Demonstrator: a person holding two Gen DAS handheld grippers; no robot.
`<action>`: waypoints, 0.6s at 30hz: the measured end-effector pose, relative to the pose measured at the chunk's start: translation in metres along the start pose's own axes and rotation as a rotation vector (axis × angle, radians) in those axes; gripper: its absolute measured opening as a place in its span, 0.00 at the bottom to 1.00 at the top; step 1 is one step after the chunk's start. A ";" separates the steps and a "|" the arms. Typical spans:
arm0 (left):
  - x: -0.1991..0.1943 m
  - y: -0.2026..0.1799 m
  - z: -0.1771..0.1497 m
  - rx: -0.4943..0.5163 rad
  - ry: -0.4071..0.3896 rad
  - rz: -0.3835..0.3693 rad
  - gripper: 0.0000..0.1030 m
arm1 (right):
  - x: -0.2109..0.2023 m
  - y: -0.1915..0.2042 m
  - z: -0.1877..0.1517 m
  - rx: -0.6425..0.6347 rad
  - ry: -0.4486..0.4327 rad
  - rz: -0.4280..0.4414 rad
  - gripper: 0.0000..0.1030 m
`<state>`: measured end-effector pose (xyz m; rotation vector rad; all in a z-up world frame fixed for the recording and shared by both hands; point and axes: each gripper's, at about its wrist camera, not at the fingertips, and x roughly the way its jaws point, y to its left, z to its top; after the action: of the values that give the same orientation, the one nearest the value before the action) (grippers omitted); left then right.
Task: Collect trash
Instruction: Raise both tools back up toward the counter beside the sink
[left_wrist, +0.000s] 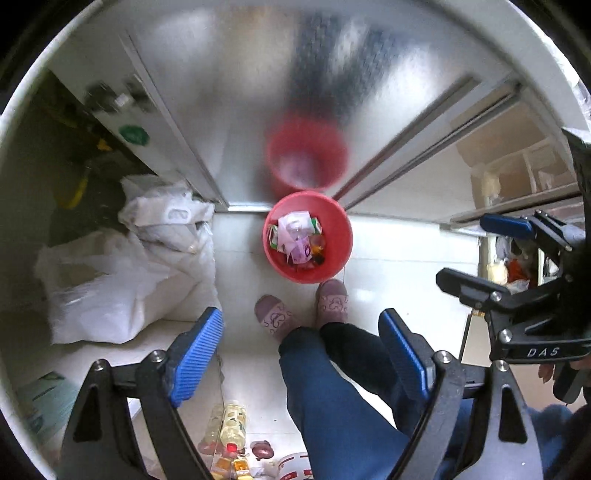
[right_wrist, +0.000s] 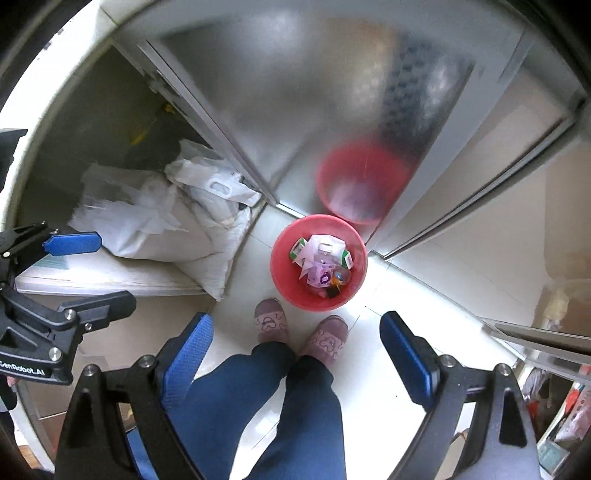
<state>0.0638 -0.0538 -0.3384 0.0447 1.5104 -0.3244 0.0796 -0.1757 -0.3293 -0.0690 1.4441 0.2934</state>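
Observation:
A red bin (left_wrist: 341, 254) (right_wrist: 282, 273) stands on the white tiled floor against a metal door. Inside it lies trash (left_wrist: 297, 240) (right_wrist: 325, 266): crumpled wrappers, green-and-white cartons and a small clear bottle. Both grippers hang high above the floor and point down. My left gripper (left_wrist: 301, 354) is open, with nothing between its blue pads (left_wrist: 199, 354). My right gripper (right_wrist: 297, 350) is open and empty too. Each shows in the other's view, the right gripper (left_wrist: 476, 258) at the right edge and the left gripper (right_wrist: 96, 273) at the left edge.
A person's legs (right_wrist: 280, 406) and pink slippers (left_wrist: 273, 317) stand just in front of the bin. White plastic bags (left_wrist: 129, 266) (right_wrist: 159, 225) are piled to the left. Yellowish bottles (left_wrist: 232, 424) lie on the floor nearby. The brushed metal door (left_wrist: 240, 110) reflects the bin; shelves (left_wrist: 517, 166) are on the right.

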 end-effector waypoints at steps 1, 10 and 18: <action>-0.015 -0.002 0.001 -0.006 -0.019 0.002 0.84 | -0.009 0.002 0.001 -0.008 -0.010 0.005 0.93; -0.103 -0.007 0.007 -0.032 -0.143 0.068 0.85 | -0.081 0.011 0.027 -0.095 -0.129 0.040 0.96; -0.154 -0.020 0.012 -0.061 -0.235 0.104 0.85 | -0.132 0.017 0.044 -0.111 -0.213 0.047 0.99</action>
<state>0.0664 -0.0475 -0.1828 0.0349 1.2788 -0.1927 0.1056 -0.1704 -0.1913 -0.0917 1.2185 0.4075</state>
